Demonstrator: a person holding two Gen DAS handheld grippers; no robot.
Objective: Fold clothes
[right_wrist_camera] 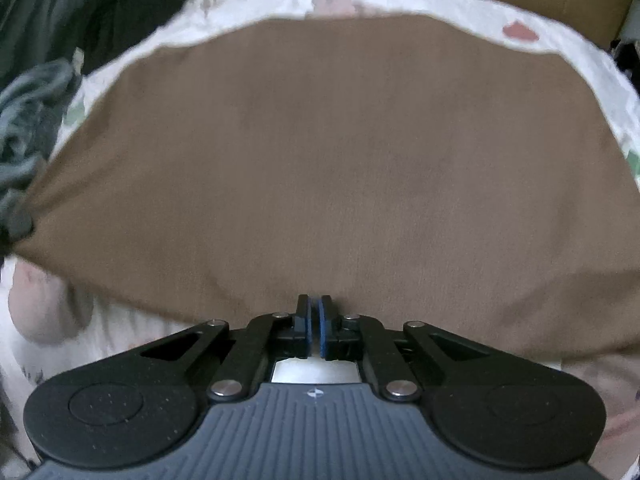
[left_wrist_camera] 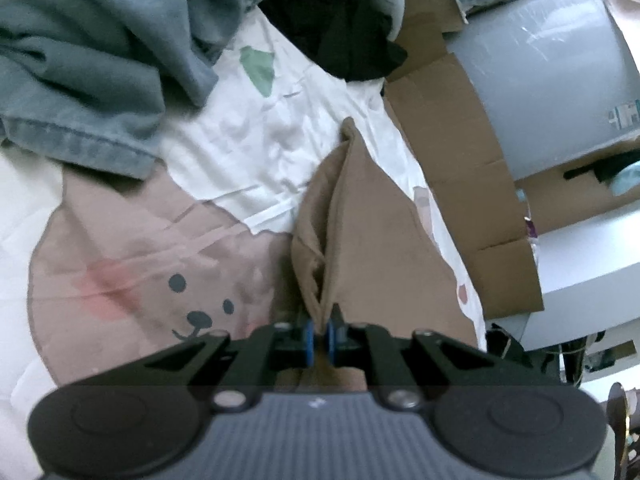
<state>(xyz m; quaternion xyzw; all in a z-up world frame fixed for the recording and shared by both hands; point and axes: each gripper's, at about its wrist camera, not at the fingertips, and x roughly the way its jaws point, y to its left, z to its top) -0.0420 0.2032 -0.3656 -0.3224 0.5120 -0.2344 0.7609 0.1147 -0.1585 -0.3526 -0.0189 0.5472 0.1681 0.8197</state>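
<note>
Your left gripper (left_wrist_camera: 322, 326) is clamped tight on a bunched fold of the brown garment (left_wrist_camera: 372, 232), near the bedsheet's (left_wrist_camera: 248, 140) right edge. Your right gripper (right_wrist_camera: 315, 314) is pinched shut on the garment's near hem, cloth spread flat ahead.

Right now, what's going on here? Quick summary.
A person is folding a brown cloth garment on a white bedsheet printed with a bear face, using a handheld tool in each hand. The left tool is shut on a bunched edge of the garment. The right tool is shut at the garment's near edge, apparently pinching it. A pile of grey-blue clothes waits at the far side, with cardboard boxes beside the bed.
</note>
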